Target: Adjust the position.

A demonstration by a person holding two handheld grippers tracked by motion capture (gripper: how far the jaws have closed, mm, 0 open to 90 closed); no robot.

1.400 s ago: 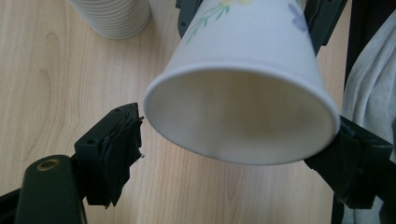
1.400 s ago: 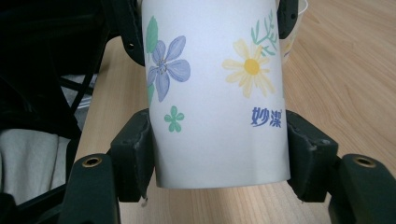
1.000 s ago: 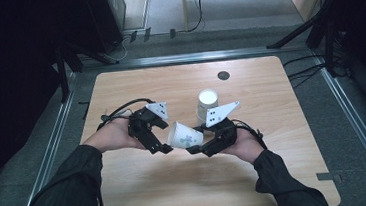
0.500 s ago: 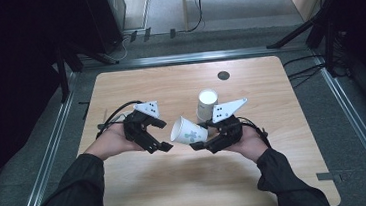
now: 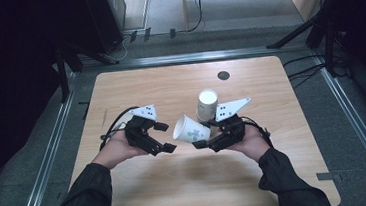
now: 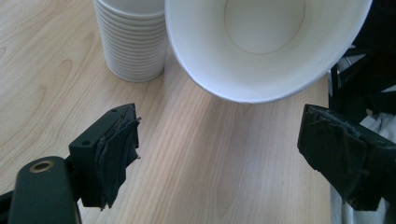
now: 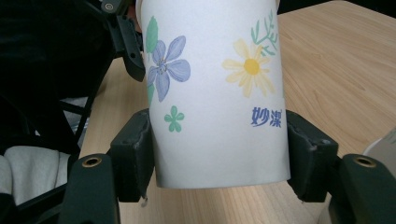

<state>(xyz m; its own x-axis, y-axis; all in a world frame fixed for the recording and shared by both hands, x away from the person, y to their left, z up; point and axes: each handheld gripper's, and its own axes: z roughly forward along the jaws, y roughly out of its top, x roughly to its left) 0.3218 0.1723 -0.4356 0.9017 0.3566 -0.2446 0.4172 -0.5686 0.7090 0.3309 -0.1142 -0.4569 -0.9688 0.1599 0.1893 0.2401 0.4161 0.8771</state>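
Black padded jaws of the right gripper clamp the base of a white flowered paper cup, held at the centre of the high view and tipped so its open mouth faces left. Facing it, the left gripper has its jaws spread wide around nothing, just short of the rim. Behind them, toward centre right, a stack of paper cups stands upright on the wooden table.

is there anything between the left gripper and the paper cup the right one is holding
Nothing visible. The left gripper has its jaws open, facing the open mouth of the paper cup, with bare table between them. The cup stack stands off to the side.
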